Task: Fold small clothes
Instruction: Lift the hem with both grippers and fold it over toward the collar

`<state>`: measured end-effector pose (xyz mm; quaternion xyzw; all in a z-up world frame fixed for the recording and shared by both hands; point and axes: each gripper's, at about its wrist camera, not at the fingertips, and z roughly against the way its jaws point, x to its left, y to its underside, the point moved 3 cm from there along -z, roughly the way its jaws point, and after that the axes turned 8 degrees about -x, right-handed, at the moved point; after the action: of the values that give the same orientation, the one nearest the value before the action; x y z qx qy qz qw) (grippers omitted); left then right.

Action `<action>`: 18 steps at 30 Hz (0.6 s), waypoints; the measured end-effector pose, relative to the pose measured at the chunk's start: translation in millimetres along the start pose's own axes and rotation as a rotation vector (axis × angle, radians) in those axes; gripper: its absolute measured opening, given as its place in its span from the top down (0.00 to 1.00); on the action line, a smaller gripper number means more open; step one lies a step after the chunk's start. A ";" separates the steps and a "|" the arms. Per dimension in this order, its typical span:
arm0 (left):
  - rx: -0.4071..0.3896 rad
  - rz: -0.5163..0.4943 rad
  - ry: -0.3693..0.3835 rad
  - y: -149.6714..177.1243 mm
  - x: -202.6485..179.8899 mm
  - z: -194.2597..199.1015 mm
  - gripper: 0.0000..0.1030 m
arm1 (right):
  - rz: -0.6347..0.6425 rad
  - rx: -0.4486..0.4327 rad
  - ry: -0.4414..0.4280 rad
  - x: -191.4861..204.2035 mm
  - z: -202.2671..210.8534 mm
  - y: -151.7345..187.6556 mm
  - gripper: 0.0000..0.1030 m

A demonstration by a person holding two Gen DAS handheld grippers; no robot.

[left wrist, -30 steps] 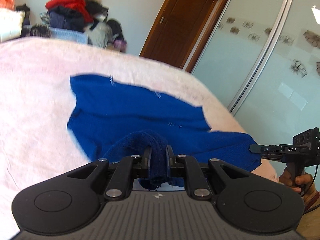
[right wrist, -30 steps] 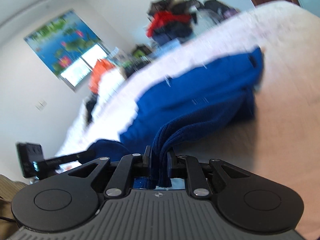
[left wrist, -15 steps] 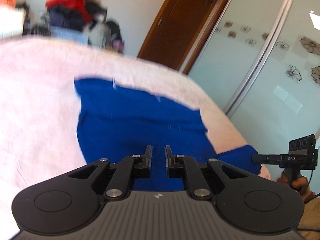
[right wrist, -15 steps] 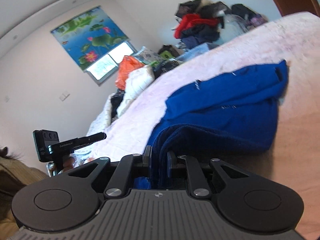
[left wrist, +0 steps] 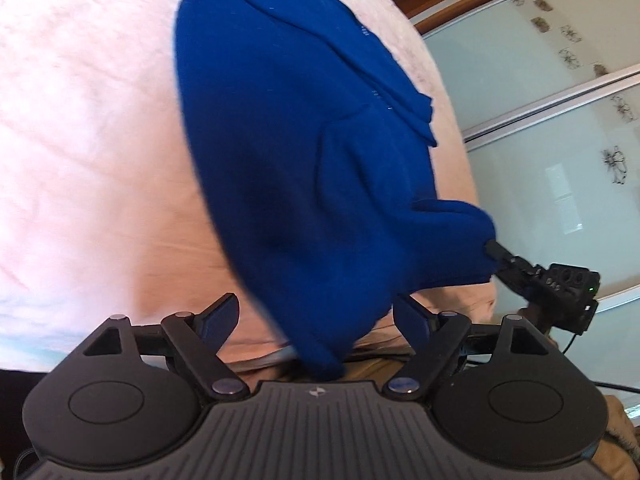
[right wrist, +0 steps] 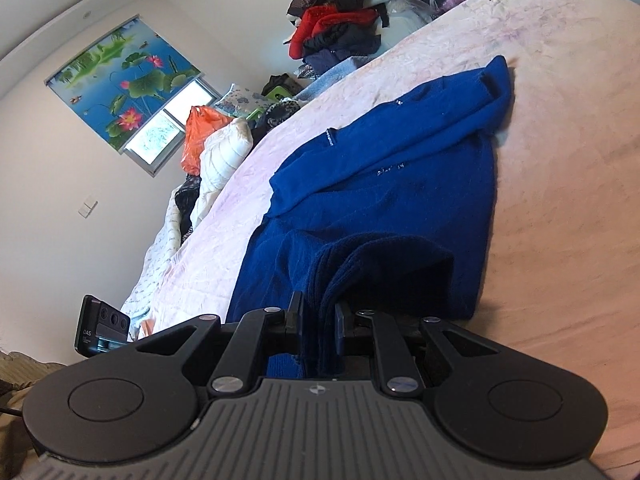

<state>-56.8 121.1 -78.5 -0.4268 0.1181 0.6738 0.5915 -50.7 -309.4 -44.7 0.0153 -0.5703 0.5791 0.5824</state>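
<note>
Left wrist view: left gripper [left wrist: 316,312] jaws have just been opening and now stand spread wide. A fold of the blue knit sweater [left wrist: 296,128] hangs between the fingers, pads not pressing on it. Fabric is soft, matte, fine-ribbed, bunched into a rounded lobe at centre frame. It lies on a pale pink bedspread [left wrist: 88,128] with light creases. At right of frame the right gripper [left wrist: 494,250], matte black, bites the sweater's lumpy corner. Frosted glass wardrobe doors [left wrist: 560,128] with flower motifs and metal rails fill the upper right.

Right wrist view: right gripper [right wrist: 318,322] is pressed together on a thick ribbed roll of the sweater [right wrist: 400,184], hem squeezed between the narrow black fingers. Rest of the garment spreads flat toward upper right, one layer folded over, small pale stitch marks on it. Left gripper's camera block [right wrist: 102,334] shows at lower left. Heap of dark and red clothes [right wrist: 340,32] sits at top centre; lotus-print roller blind [right wrist: 120,80] at upper left.
</note>
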 end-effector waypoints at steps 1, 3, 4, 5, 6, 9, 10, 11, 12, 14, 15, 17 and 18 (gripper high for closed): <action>-0.001 0.013 -0.007 -0.8 0.5 -4.0 0.18 | -0.001 0.001 -0.001 0.2 -0.8 0.8 0.81; -0.006 0.042 0.006 -1.3 3.0 -11.1 0.18 | -0.003 0.003 -0.006 0.4 -1.1 1.6 0.82; -0.006 0.060 0.020 -2.5 2.9 -12.6 0.18 | -0.001 0.001 -0.005 0.9 -0.6 1.5 0.82; -0.001 0.076 0.033 -3.3 2.6 -15.1 0.18 | 0.000 0.000 -0.003 0.9 -0.1 1.4 0.81; 0.000 0.093 0.050 -4.9 0.4 -18.7 0.19 | -0.005 -0.003 -0.003 -0.1 0.3 0.8 0.81; 0.035 0.129 0.114 -2.4 -6.1 -32.6 0.46 | -0.017 -0.010 -0.002 -3.8 -1.4 0.0 0.81; 0.057 0.124 0.118 -1.7 -9.0 -37.8 0.62 | -0.018 -0.012 -0.002 -3.8 -1.9 0.4 0.81; 0.072 0.118 0.106 -1.3 -10.4 -42.0 0.83 | -0.020 -0.012 -0.006 -4.0 -2.5 1.0 0.81; 0.072 0.111 0.102 -1.2 -11.5 -43.8 0.92 | -0.020 -0.012 -0.007 -4.3 -2.5 1.5 0.81; 0.033 0.085 0.094 -1.7 -15.5 -38.3 0.93 | -0.012 -0.016 0.001 -3.0 -0.9 1.6 0.81; 0.008 0.063 0.089 -3.0 -18.6 -33.2 0.93 | -0.006 -0.019 0.002 -1.9 0.4 1.3 0.81; -0.055 0.012 0.090 -7.4 -26.9 -21.3 0.93 | 0.008 -0.026 -0.004 1.6 3.2 -0.4 0.82; -0.086 -0.015 0.093 -10.2 -31.6 -13.2 0.93 | 0.015 -0.028 -0.017 4.3 4.5 -1.6 0.82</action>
<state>-44.0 93.0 -60.4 -0.4834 0.1132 0.6534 0.5714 -54.0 -310.1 -39.1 0.0079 -0.5834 0.5755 0.5731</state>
